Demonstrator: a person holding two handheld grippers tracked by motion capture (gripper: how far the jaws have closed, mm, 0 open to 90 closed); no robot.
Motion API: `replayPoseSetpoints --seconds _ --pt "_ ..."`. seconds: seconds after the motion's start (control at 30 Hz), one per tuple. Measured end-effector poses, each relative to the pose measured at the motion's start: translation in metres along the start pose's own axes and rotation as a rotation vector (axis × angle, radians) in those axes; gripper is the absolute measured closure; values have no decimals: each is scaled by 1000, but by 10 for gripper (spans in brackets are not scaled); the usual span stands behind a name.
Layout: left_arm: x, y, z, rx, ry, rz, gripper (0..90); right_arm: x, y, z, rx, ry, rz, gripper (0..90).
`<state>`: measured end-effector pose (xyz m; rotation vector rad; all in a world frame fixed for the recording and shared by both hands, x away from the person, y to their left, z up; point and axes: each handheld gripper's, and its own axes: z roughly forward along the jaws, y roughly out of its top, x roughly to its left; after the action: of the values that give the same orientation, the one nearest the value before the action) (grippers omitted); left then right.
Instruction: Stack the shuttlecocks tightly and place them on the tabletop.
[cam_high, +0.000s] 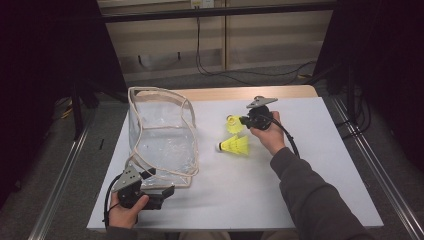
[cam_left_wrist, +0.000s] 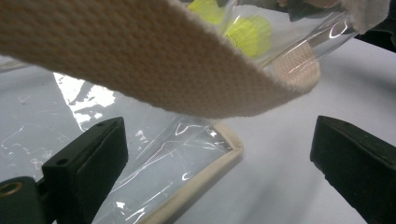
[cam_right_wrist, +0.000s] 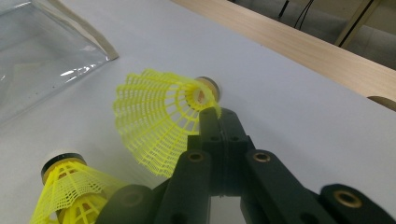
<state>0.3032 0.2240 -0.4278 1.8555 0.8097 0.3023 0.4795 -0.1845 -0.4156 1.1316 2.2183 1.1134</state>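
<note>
My right gripper (cam_high: 243, 120) is shut on the mesh skirt rim of a yellow shuttlecock (cam_high: 233, 123), right of the bag. Along its own jaws, my right gripper (cam_right_wrist: 209, 116) pinches the shuttlecock (cam_right_wrist: 156, 119), whose cork end points away, low over the white board. A second yellow shuttlecock (cam_high: 235, 145) (cam_right_wrist: 65, 186) lies on its side just nearer the person. A clear plastic bag (cam_high: 162, 135) with beige trim stands open at the left. My left gripper (cam_high: 160, 183) (cam_left_wrist: 219, 140) is open at the bag's near corner, with the beige strap (cam_left_wrist: 154, 60) crossing above its jaws.
The white board (cam_high: 300, 165) lies on a wooden table (cam_high: 240, 93), whose edge shows at the back. Metal rails run along both sides. Cables lie on the floor beyond. Bare board stretches right of the shuttlecocks and along the front.
</note>
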Motion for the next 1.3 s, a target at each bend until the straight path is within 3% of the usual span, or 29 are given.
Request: replayPoseSetpoints --seconds 1.3 --pt "-1 0 1 -3 6 1 40 -5 -13 -57 -50 25 -24 900"
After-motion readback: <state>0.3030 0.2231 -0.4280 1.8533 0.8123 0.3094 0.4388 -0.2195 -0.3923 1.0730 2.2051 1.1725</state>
